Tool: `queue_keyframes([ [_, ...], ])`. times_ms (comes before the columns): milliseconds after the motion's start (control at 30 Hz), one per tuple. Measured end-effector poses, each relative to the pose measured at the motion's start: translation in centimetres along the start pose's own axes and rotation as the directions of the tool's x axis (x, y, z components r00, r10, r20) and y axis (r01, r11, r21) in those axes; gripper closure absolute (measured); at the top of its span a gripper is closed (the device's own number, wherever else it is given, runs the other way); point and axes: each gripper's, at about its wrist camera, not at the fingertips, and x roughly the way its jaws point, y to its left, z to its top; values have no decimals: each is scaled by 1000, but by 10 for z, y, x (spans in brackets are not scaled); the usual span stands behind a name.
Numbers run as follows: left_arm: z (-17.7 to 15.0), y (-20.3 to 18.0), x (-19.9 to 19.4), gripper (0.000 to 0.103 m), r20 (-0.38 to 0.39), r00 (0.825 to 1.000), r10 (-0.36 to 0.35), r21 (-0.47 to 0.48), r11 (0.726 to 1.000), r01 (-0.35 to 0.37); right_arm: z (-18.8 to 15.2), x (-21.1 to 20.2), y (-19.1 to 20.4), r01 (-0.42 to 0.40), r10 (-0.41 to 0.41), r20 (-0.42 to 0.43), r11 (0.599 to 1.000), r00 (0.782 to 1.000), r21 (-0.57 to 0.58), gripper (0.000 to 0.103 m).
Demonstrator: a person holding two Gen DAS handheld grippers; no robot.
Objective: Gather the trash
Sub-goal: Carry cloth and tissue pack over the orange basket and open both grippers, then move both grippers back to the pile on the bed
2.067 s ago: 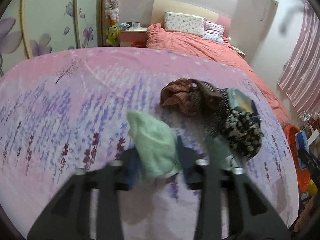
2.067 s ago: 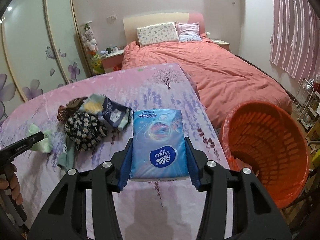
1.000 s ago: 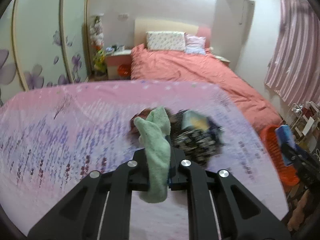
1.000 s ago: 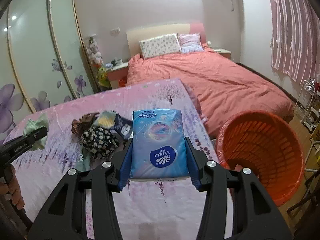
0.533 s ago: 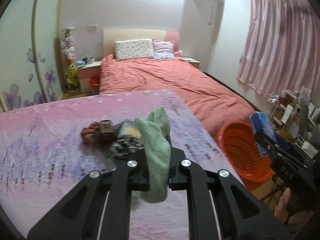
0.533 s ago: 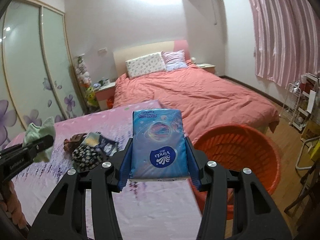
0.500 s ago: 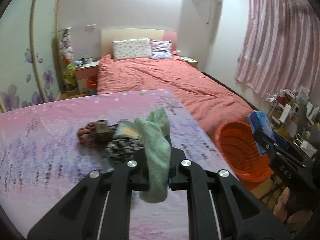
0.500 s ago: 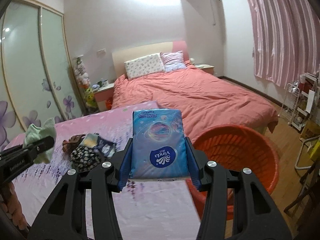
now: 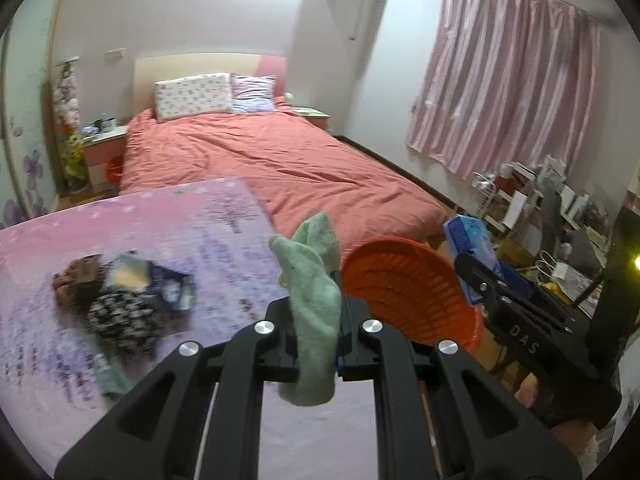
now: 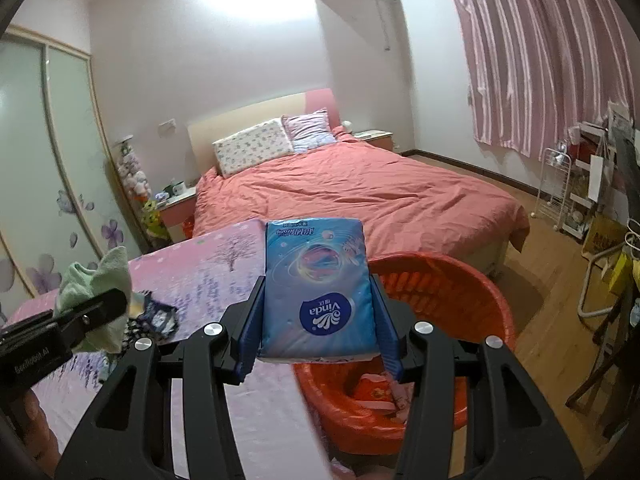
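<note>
My left gripper (image 9: 318,344) is shut on a pale green cloth (image 9: 312,304), held above the pink lavender-print surface (image 9: 160,220). My right gripper (image 10: 320,344) is shut on a blue Vinda tissue pack (image 10: 318,288), over the near rim of the orange basket (image 10: 460,292). The basket (image 9: 404,292) lies just right of the left gripper. The green cloth also shows at the left of the right wrist view (image 10: 96,280). The tissue pack shows in the left wrist view (image 9: 468,240) beyond the basket.
A pile of dark floral and brown cloth items (image 9: 120,300) lies on the pink surface. Red items (image 10: 376,396) lie in the basket. A coral bed (image 9: 280,160) stands behind. Shelves and clutter (image 10: 592,200) stand at the right by pink curtains.
Both grippers have swung right toward the orange basket, each with its load. The basket is now closer in both views and the cloth pile has fallen to the left.
</note>
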Motion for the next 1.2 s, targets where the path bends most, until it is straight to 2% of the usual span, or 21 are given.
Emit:
queue_keyframes([
  [233,4,-41,44,90,-53,995,-87,41,995,89,4,14,-35,33,-33,-13,998,999,59,53],
  [367,3,-64,74,89,-88,990,-113,69,991,119,4,24,-55,38,-35,-32,994,999,101,53],
  [500,2,-80,106,83,-134,983,-122,78,988,133,1,36,-74,38,-29,-63,988,998,152,52],
  [533,1,-82,114,80,-145,983,-114,82,989,127,1,40,-79,26,-14,-75,986,997,164,50],
  [600,-2,-82,129,63,-167,982,-88,85,991,104,-2,46,-86,5,12,-98,984,995,180,48],
  [700,-7,-76,139,52,-179,982,-54,81,994,69,-7,54,-91,6,17,-122,983,992,184,39],
  [900,-15,-49,140,39,-195,981,10,53,999,0,-18,54,-88,36,-10,-147,984,989,172,31],
  [1067,-26,-26,114,30,-167,982,93,64,994,-83,-18,46,-75,60,-42,-139,990,989,128,28],
  [1200,-38,6,85,27,-147,973,180,59,983,-173,-19,43,-61,49,-36,-141,994,989,93,27],
])
